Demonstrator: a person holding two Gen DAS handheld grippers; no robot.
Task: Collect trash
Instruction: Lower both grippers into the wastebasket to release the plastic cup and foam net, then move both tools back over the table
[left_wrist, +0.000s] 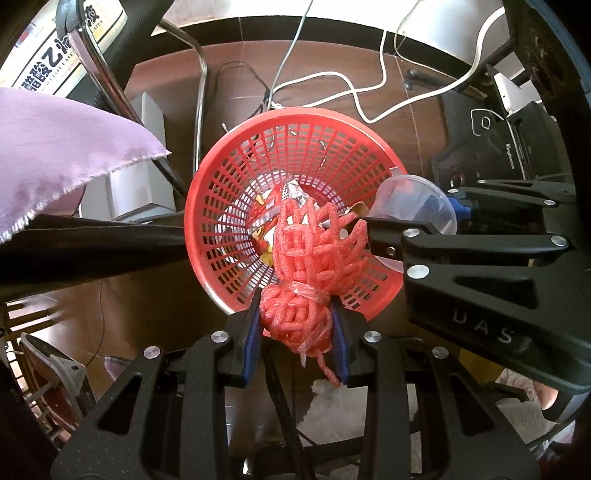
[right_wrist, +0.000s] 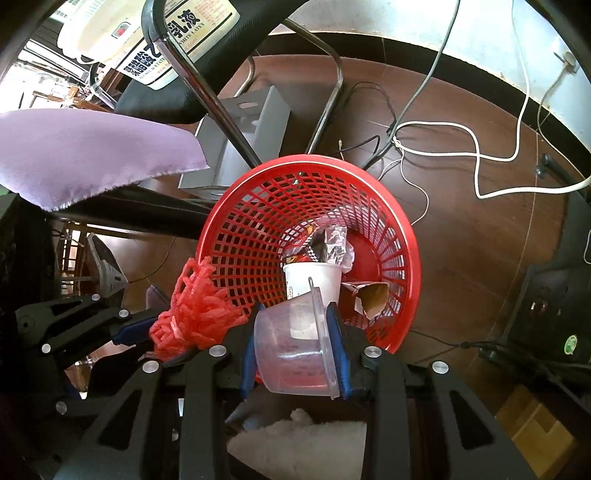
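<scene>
Left gripper (left_wrist: 297, 325) clenched on red foam fruit net (left_wrist: 314, 258) at taped neck, over red plastic lattice wastebasket (left_wrist: 236, 177); net light, squashy, springy. Right gripper (right_wrist: 295, 347) grasping clear plastic cup (right_wrist: 295, 343) across sidewalls; thin, crushable, slippery
</scene>
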